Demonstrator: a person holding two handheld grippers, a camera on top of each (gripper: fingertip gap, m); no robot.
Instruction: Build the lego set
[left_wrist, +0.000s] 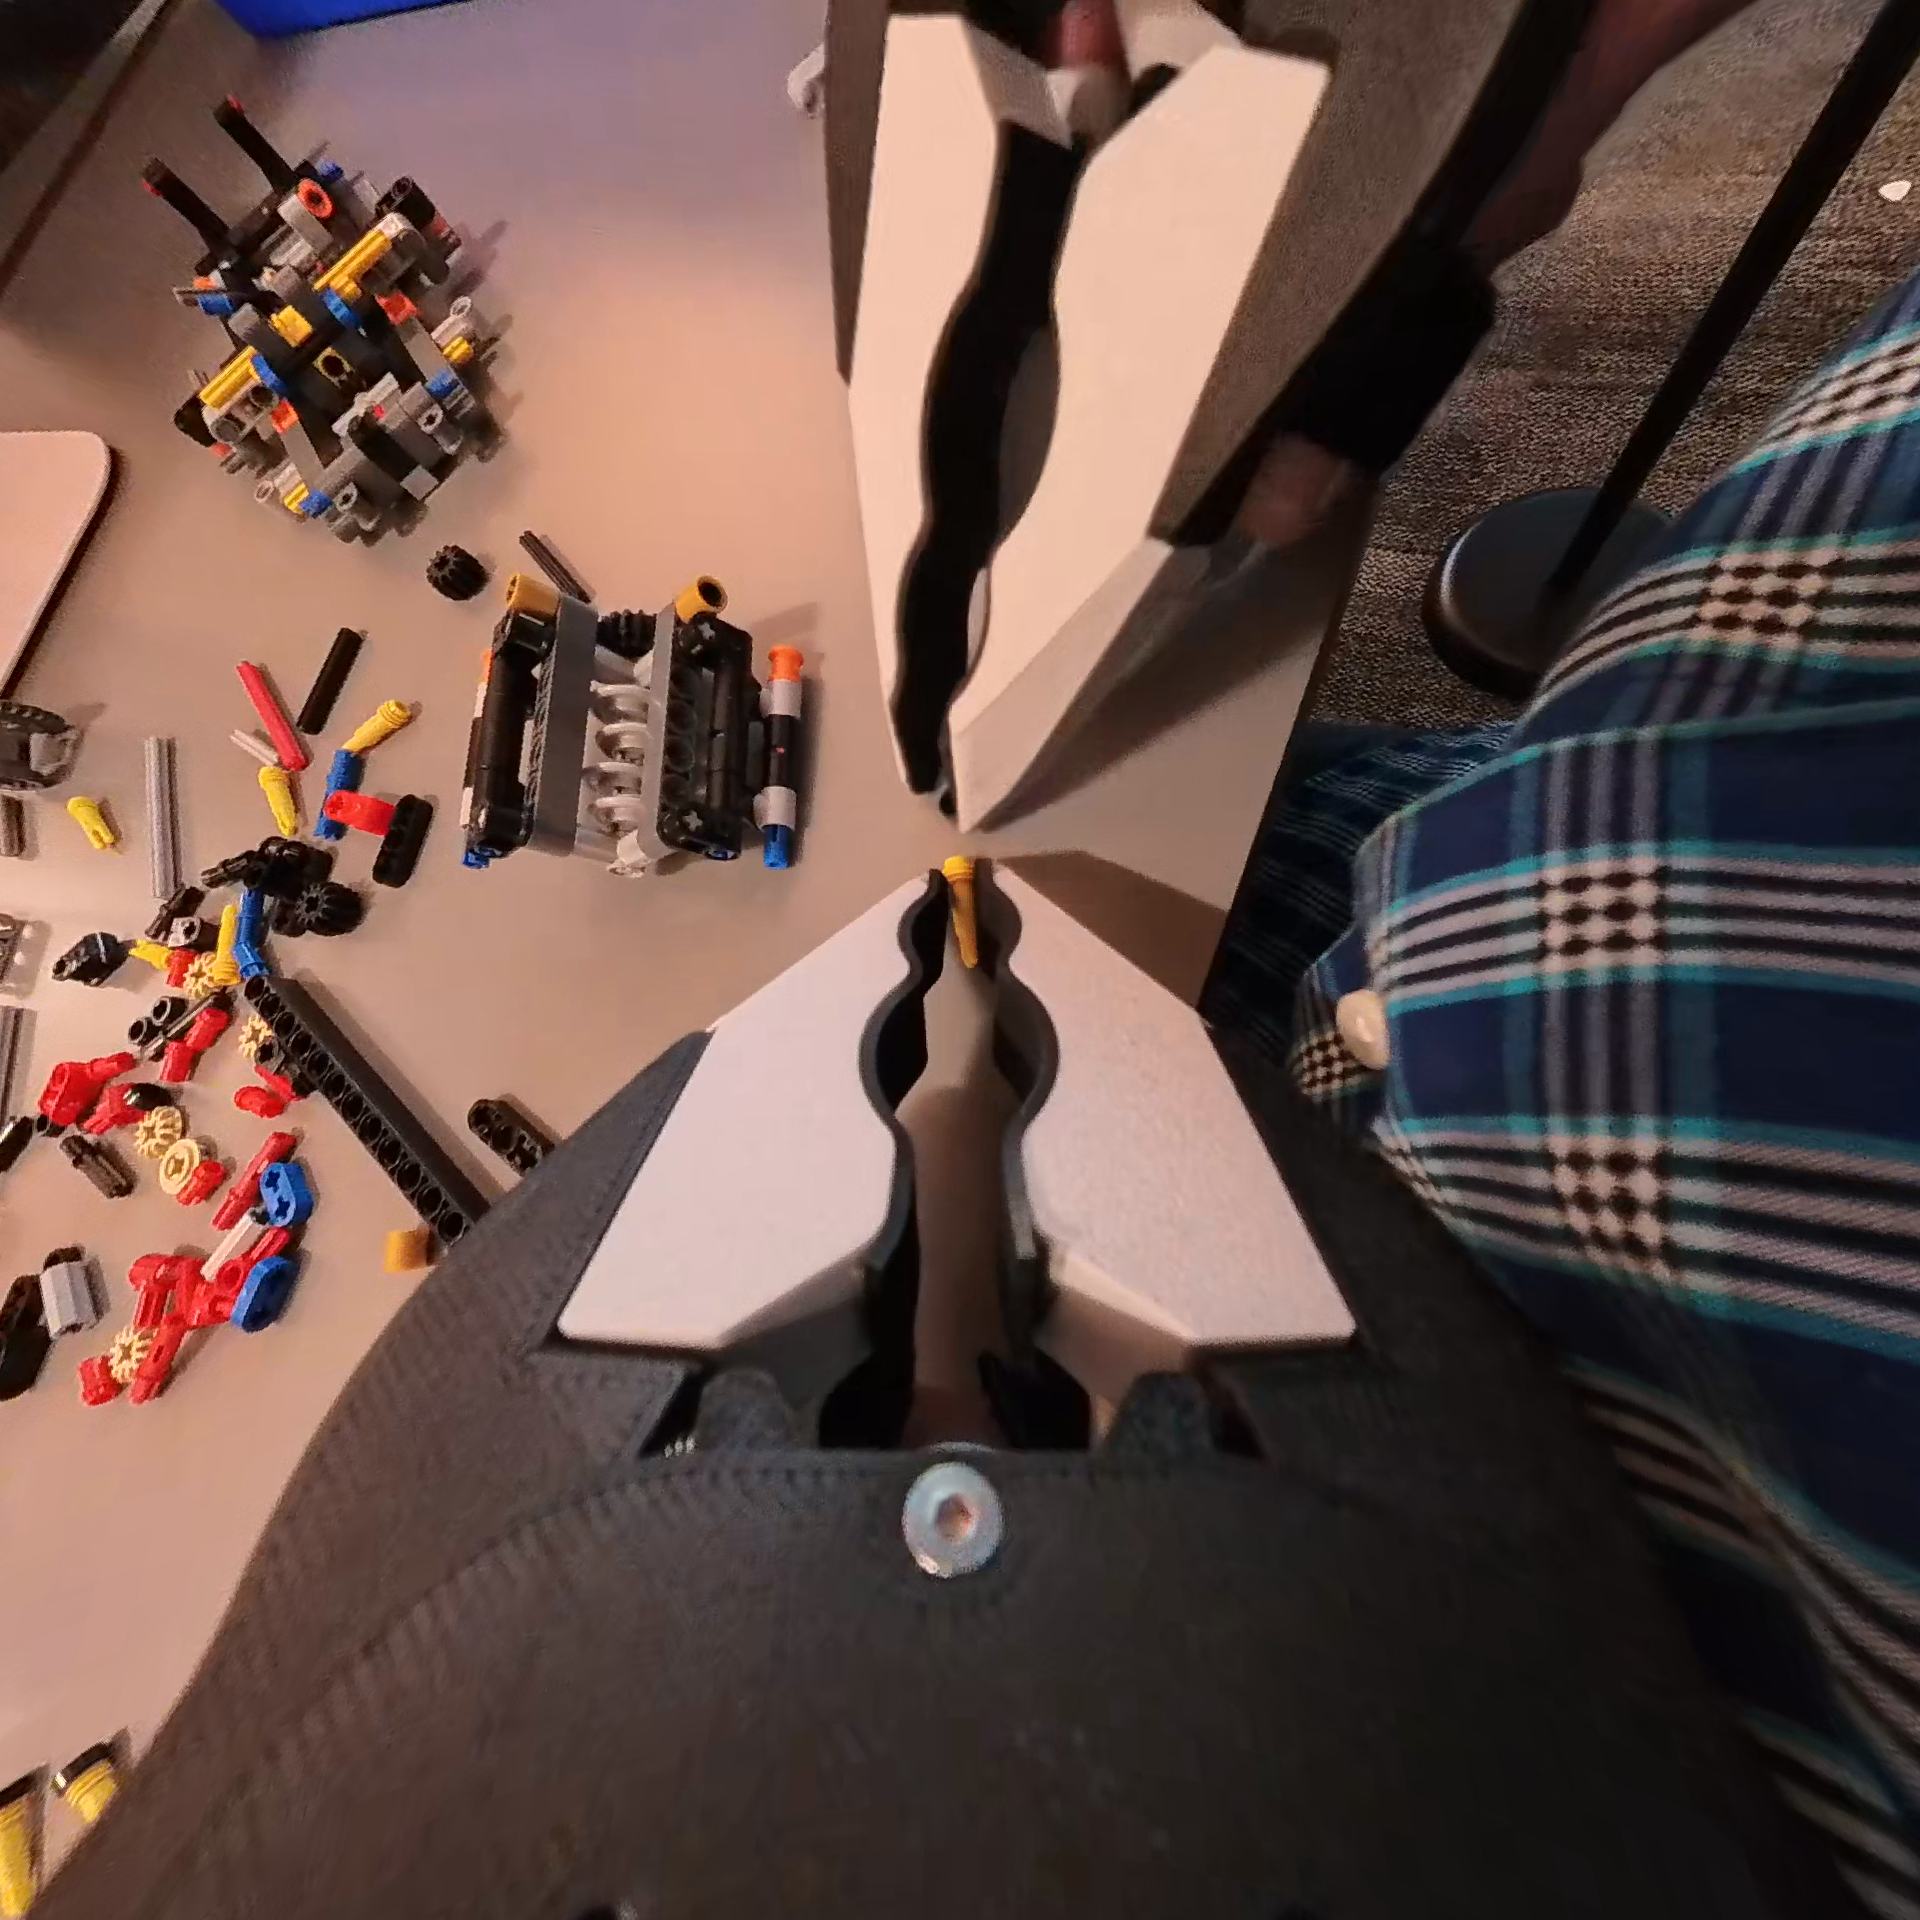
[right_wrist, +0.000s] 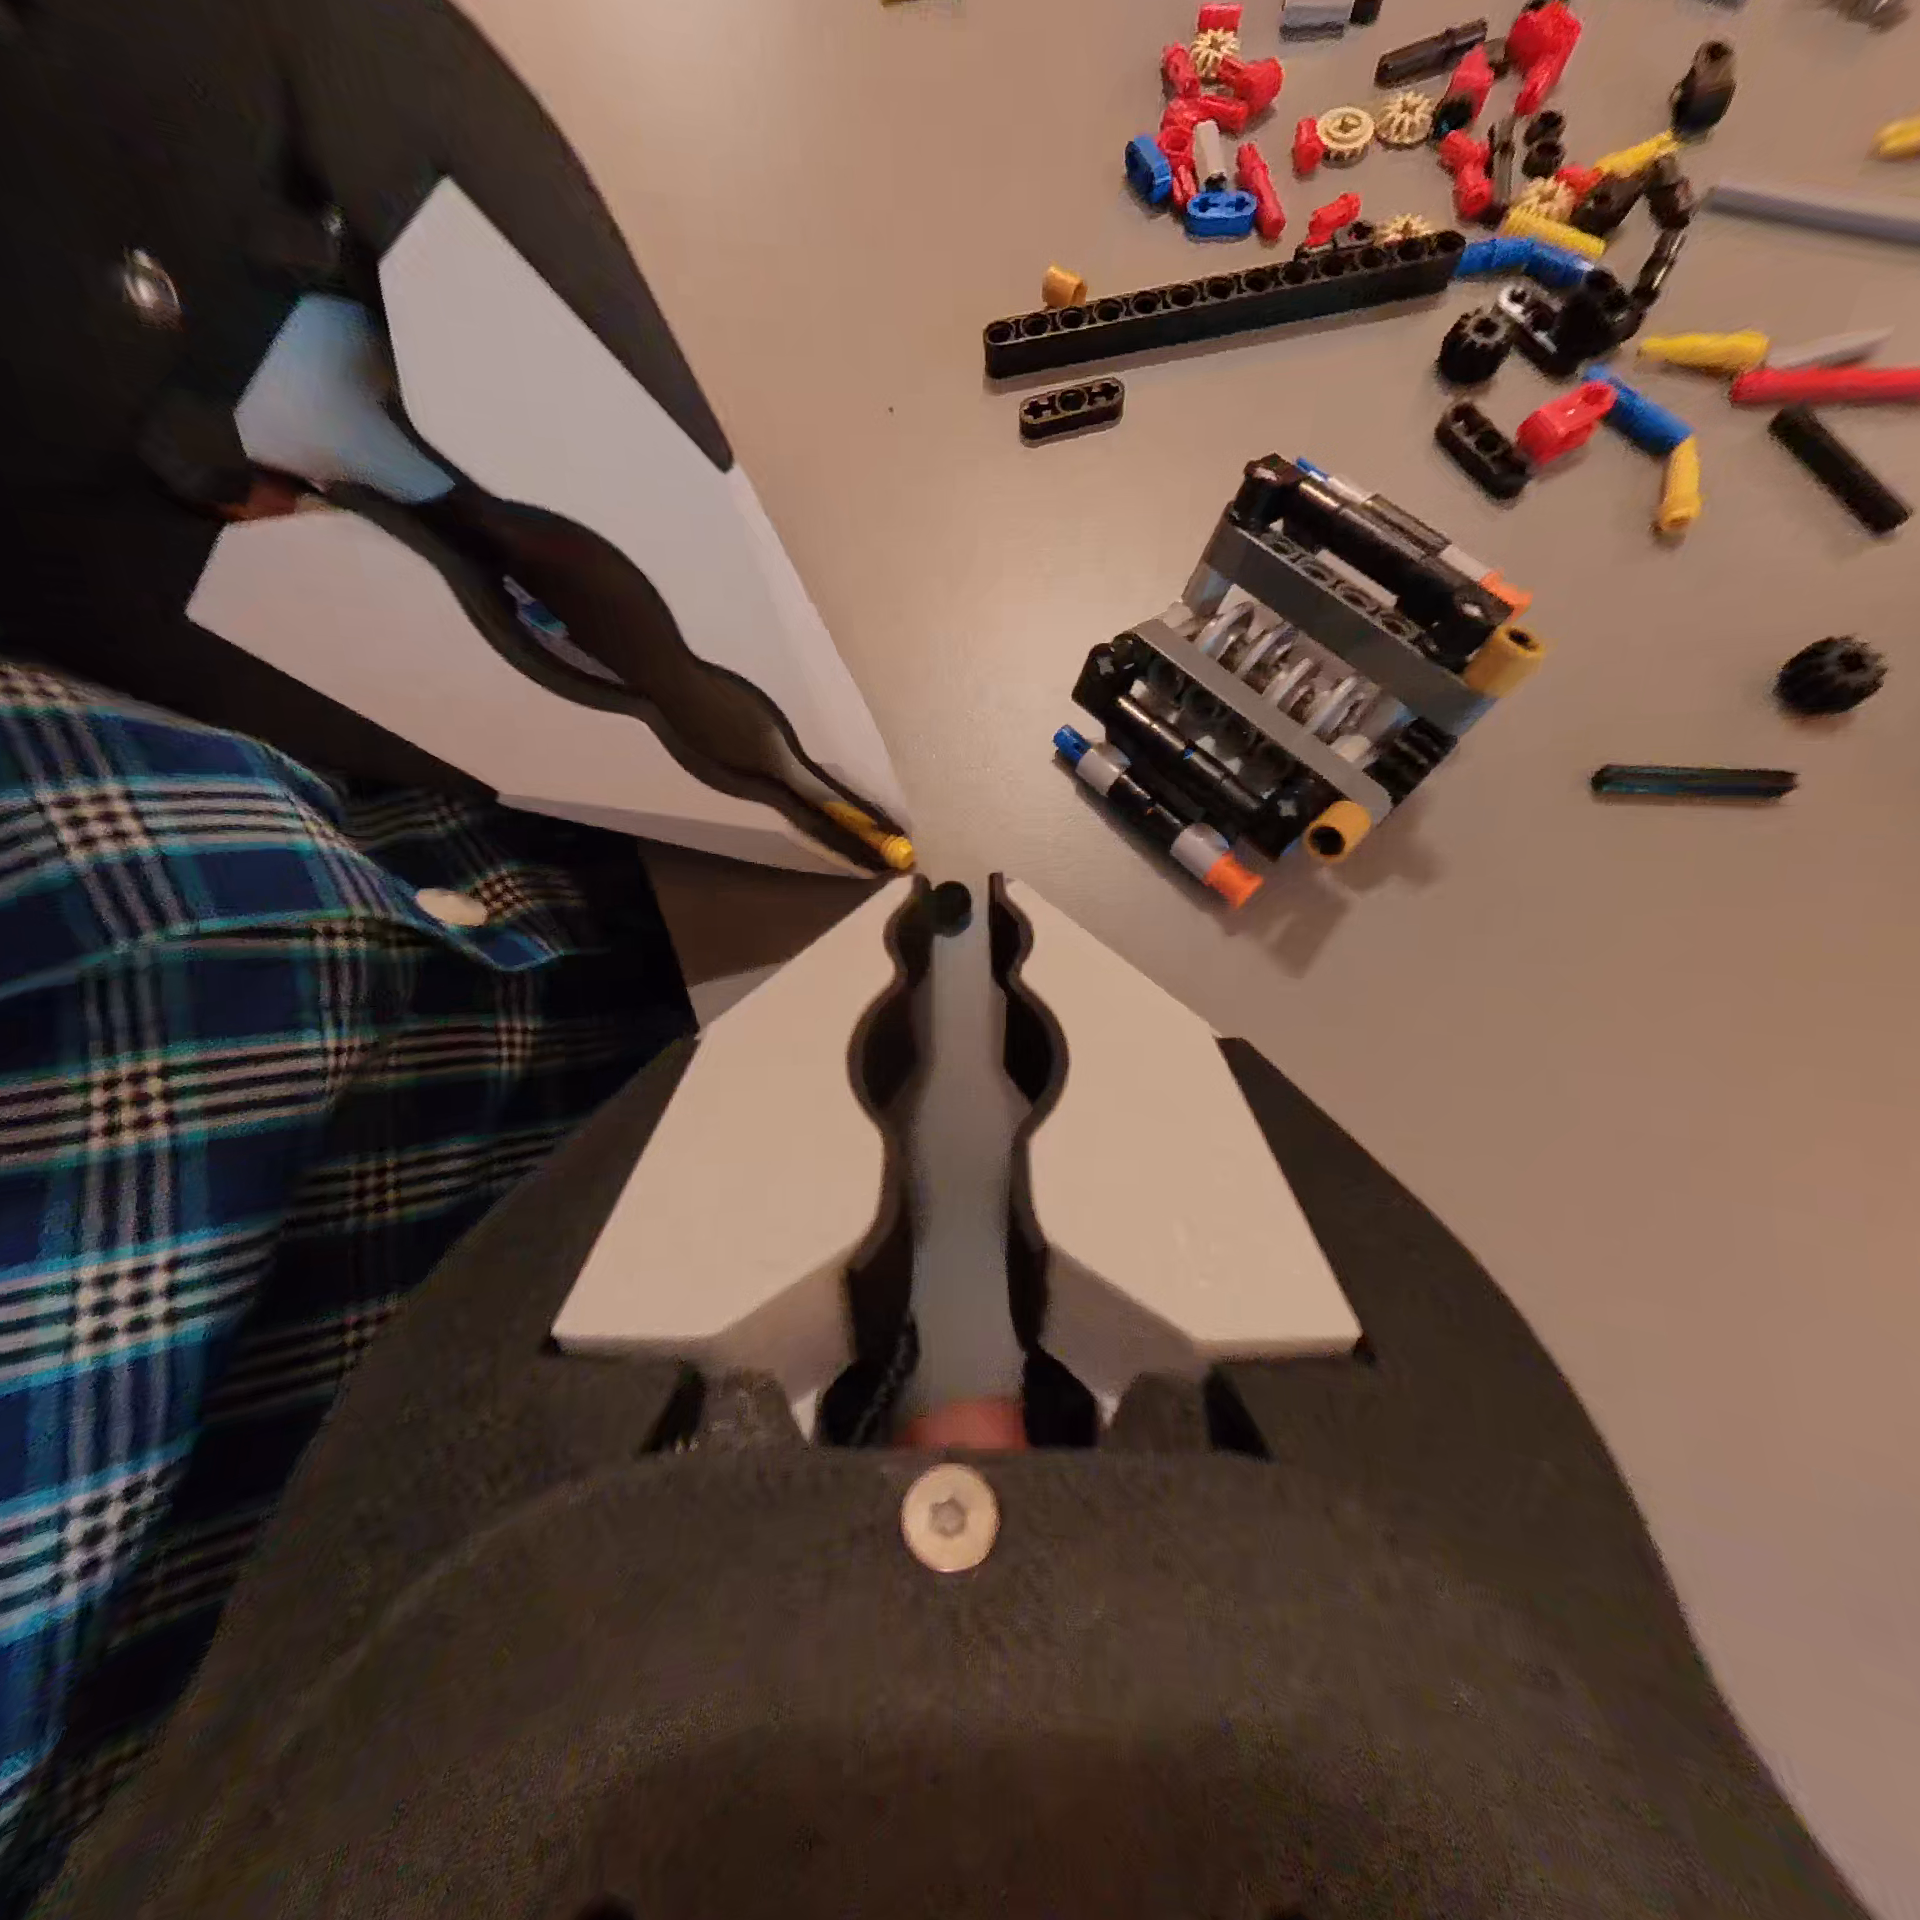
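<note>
Loose pieces (left_wrist: 197, 1049) lay scattered on the beige worktop (left_wrist: 665, 436), beside a long black beam (left_wrist: 364, 1112), a small engine block (left_wrist: 623, 727) and a larger assembly (left_wrist: 332, 343). A plaid sleeve (left_wrist: 1662, 935) crowded the near edge. Both grippers met tip to tip above the worktop: left gripper (left_wrist: 961, 894) jaws clenched on a yellow pin (left_wrist: 961, 914); right gripper (right_wrist: 954, 891) jaws pinched a small black piece (right_wrist: 948, 902). Fingers were white with wavy black pads.

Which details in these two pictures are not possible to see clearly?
- Yellow pin: lower end hidden between left gripper fingers, both views.
- Black piece in right gripper: too small to identify.
- Large assembly: absent from right wrist view.
</note>
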